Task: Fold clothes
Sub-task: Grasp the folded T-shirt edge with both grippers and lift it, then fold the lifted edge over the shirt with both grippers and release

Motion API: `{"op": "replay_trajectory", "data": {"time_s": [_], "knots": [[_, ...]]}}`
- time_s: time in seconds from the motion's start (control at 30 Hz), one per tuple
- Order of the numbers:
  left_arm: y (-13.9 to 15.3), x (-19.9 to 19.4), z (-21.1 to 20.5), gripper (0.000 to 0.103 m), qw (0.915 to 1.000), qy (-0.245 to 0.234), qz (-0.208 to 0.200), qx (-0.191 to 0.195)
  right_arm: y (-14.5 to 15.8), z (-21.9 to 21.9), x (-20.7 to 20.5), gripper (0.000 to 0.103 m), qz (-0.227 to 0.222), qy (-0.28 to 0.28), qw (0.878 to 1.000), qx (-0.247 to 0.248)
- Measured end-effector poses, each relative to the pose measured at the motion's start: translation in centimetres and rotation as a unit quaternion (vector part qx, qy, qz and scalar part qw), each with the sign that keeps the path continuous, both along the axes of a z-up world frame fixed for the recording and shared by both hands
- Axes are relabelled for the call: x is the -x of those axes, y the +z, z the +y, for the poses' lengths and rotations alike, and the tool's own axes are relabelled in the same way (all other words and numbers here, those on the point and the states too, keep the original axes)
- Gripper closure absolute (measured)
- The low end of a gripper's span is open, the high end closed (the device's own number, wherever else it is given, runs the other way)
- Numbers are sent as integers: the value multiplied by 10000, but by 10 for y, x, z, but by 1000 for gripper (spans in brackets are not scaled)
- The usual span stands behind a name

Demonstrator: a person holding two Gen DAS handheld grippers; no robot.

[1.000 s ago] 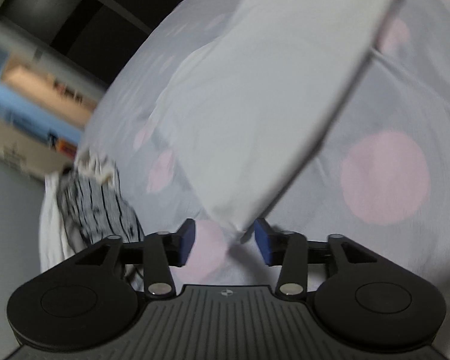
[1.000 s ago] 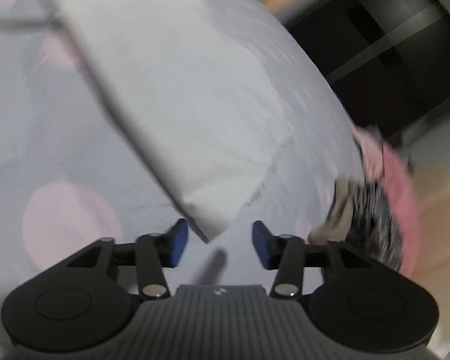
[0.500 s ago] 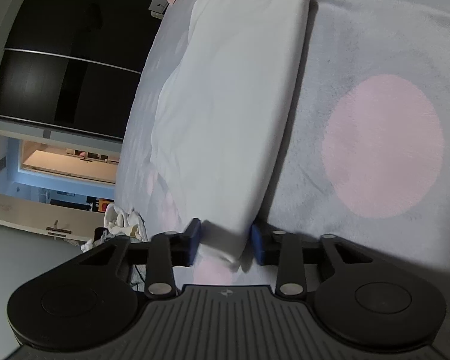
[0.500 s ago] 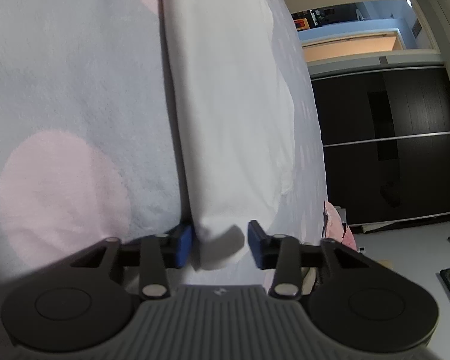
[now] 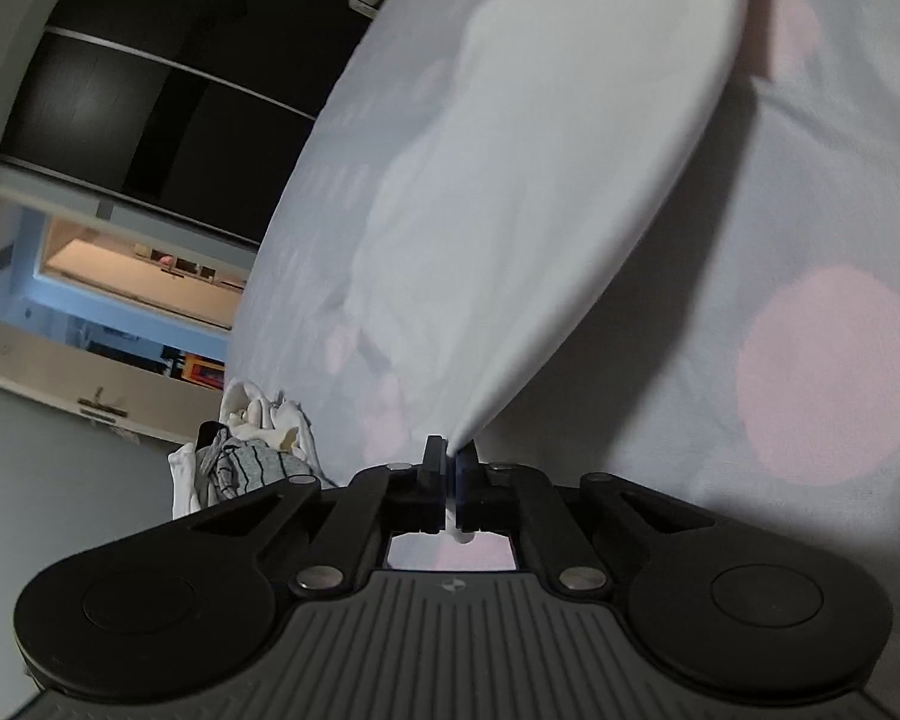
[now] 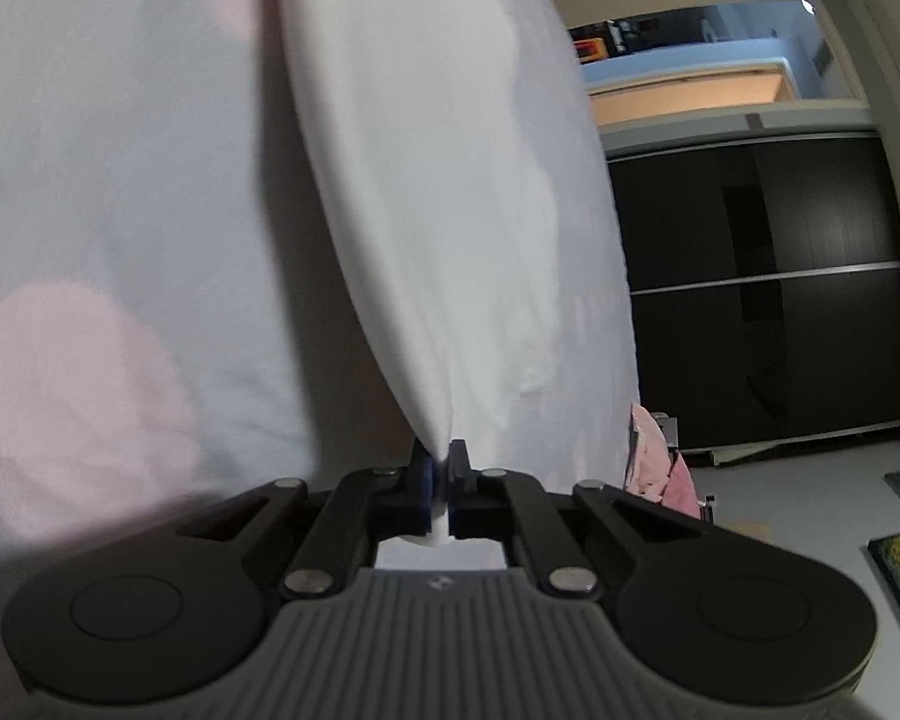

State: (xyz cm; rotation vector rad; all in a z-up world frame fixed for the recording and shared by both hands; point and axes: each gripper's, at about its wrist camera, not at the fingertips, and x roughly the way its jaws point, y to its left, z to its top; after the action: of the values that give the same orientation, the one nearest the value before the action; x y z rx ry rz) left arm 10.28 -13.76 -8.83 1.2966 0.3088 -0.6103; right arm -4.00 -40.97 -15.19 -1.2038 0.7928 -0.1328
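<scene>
A white garment (image 5: pixel 510 192) lies on a bed covered by a pale blanket with pink dots (image 5: pixel 828 372). My left gripper (image 5: pixel 449 468) is shut on one near corner of the garment and lifts it off the blanket, with a shadow beneath. In the right wrist view the same white garment (image 6: pixel 450 210) stretches away from my right gripper (image 6: pixel 440 474), which is shut on its other near corner. The garment's far end is out of sight.
A heap of striped and white clothes (image 5: pixel 240 456) lies at the bed's left edge. Pink clothes (image 6: pixel 654 456) sit at the bed's right edge. A dark wardrobe (image 6: pixel 762 288) and a lit doorway (image 5: pixel 126 276) stand beyond.
Both grippers were open around the garment's near corners; they have closed on them and raised the edge off the blanket.
</scene>
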Motion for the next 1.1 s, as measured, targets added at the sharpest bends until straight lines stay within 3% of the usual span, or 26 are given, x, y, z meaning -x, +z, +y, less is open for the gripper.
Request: {"op": "replay_trajectory", "data": {"time_s": [0.27,0.43,0.63,1.1], "knots": [[64,9,22,102,9995,-114,205,217,85,-6,6,99,14,-116,9960,-887],[97,24,46,102,9969,-159,685,340,120,3,25,99,401,66,9895,-1386],[116,34,72,102,9880,-112,1481,432,130,20,57,99,1028,336,9759,-1897],[89,47,94,101,9603,40,2778,251,117,25,69,97,1984,274,9399,-2764]]}}
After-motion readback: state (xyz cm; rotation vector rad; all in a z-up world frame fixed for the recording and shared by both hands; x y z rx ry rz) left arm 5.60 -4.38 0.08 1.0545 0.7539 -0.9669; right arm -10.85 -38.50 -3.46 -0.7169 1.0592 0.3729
